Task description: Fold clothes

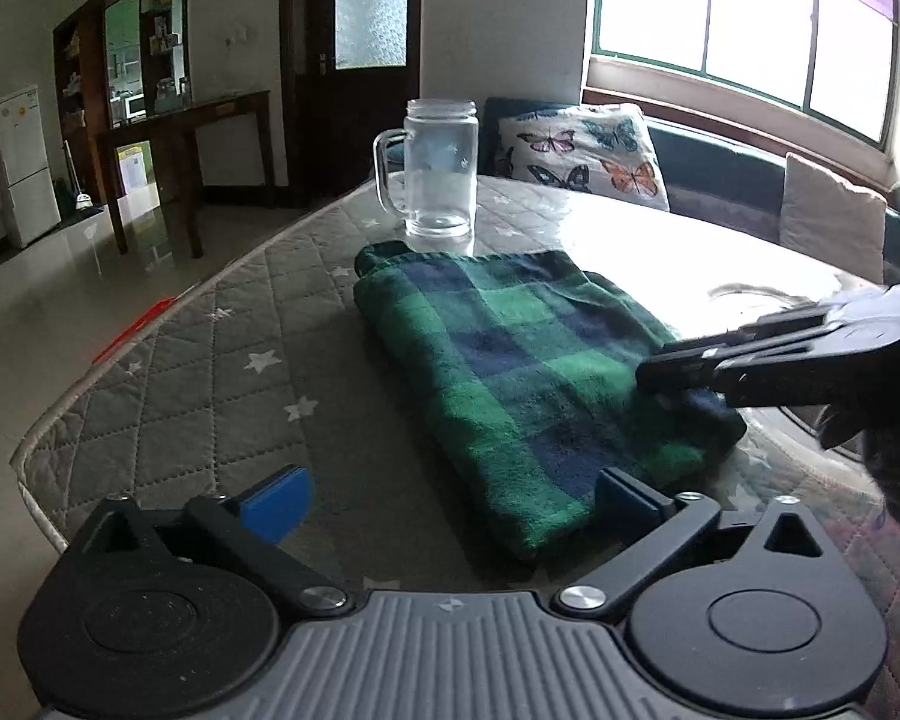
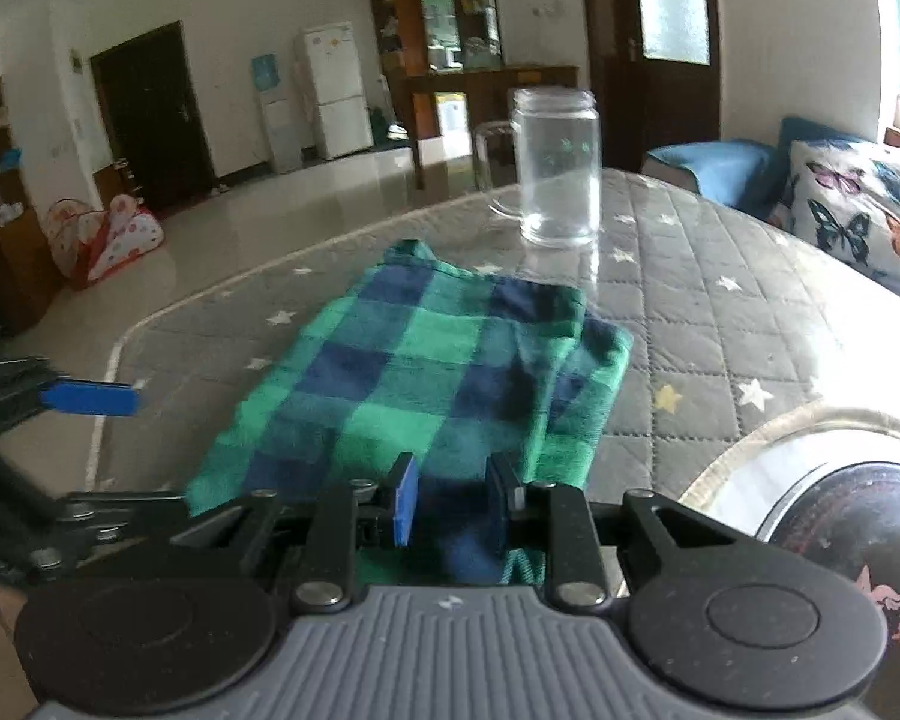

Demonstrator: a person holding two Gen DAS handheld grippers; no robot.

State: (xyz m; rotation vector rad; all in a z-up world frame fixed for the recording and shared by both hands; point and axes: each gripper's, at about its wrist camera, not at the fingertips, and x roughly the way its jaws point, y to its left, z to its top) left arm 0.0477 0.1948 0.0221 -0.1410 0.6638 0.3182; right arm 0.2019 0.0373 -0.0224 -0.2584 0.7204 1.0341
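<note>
Judging the risks first, we see the clear glass mug with a handle [image 1: 441,168] standing on the grey quilted star-print table cover [image 1: 222,372], just beyond the far edge of the folded green-and-navy checked cloth [image 1: 510,360]. Any pull or sweep of the fabric toward that end could nudge or tip the mug. We also think the fold could spring loose: the right gripper [image 2: 450,504] has its blue-padded jaws drawn close together on a bunched bit of cloth at the near right corner, and lifting from there would drag the top layer and skew the stack.

Our left gripper [image 1: 450,498] has its jaws spread wide, holding nothing. The near left corner of the cloth lies between its pads; the right pad seems to rest at the cloth's edge, while the left pad stands over bare cover, clear of the fabric. From the left view, the right gripper reaches in from the side onto the cloth's right edge. The cloth sits flat on the cover, near its middle, close before both tools.
</note>
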